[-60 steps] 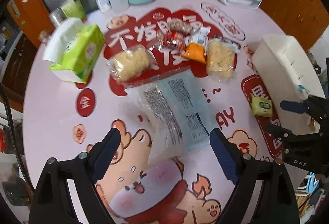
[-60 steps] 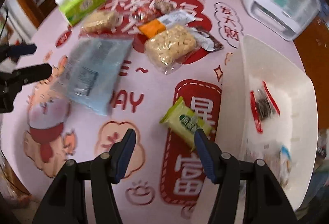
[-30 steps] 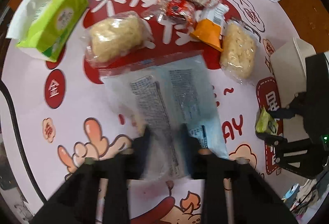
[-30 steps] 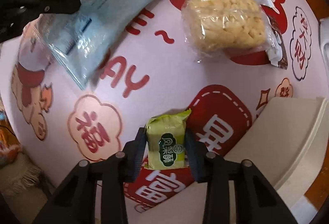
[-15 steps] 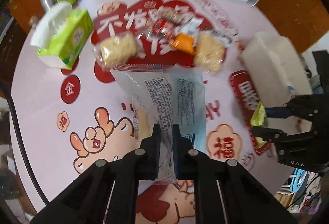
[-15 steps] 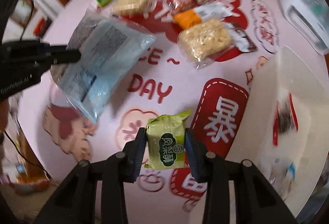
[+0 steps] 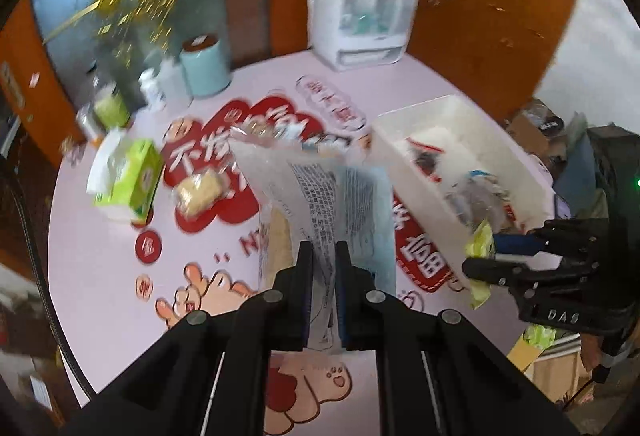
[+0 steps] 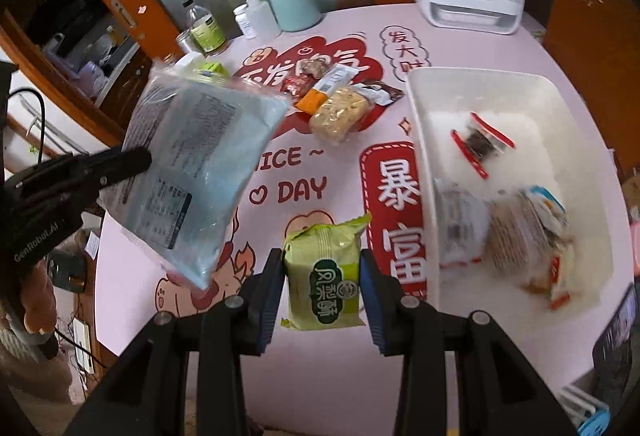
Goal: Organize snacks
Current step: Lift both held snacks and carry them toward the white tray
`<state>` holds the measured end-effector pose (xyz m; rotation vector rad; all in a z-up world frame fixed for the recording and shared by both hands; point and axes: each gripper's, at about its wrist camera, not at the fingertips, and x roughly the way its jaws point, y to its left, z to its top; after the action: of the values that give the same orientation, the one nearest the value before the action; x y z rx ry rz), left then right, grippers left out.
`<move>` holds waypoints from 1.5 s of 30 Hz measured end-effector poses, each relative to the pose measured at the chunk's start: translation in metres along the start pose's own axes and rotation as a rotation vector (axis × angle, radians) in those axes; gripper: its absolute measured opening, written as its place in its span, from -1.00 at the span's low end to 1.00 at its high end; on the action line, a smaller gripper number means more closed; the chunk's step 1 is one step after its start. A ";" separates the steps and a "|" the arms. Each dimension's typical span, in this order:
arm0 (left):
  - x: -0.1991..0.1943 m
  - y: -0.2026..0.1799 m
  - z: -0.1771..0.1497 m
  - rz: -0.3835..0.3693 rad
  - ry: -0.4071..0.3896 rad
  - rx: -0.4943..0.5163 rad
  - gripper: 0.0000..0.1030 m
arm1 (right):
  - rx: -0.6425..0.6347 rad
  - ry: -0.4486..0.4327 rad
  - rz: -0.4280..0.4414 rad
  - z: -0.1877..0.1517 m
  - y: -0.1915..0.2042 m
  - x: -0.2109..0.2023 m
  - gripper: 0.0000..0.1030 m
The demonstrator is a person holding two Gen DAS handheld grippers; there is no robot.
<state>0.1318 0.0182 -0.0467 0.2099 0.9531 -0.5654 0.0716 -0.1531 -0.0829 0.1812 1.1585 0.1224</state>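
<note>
Both grippers loaded above the table [image 8: 320,376], before release into the bin [image 8: 420,124]. Your left gripper [image 7: 323,264] is pinched fully together on the lower edge of the blue bag [image 7: 344,204]; the bag hangs clear of the table, left of the bin in the right wrist view. Your right gripper [image 8: 322,276] is closed on the sides of the green pack [image 8: 326,276], which sits upright between the pads, just beside the bin's near wall. The bin already holds several packets [image 8: 516,232], mostly at its near end; the far end looks freer. Loose snacks [image 8: 336,104] remain on the table beyond.

For a clean drop, carry each item fully over the rim before you let go. The green pack is nearer, so it probably goes first. The blue bag is wide and limp: aim it toward the freer end, lower it flat, and keep the two grippers apart over the bin.
</note>
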 end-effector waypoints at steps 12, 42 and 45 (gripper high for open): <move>-0.014 -0.078 0.024 -0.063 -0.122 0.136 -0.92 | 0.111 -0.077 -0.090 -0.038 -0.033 -0.044 -0.27; 0.189 -0.018 -0.096 -0.006 0.455 0.115 0.91 | 0.321 -0.031 -0.121 -0.060 -0.135 -0.020 -0.27; 0.195 -0.016 -0.101 -0.059 0.473 0.066 0.91 | 0.335 -0.032 -0.134 -0.065 -0.135 -0.021 -0.27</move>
<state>0.1388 -0.0244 -0.2625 0.3860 1.4027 -0.6148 0.0042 -0.2846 -0.1170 0.3992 1.1506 -0.1944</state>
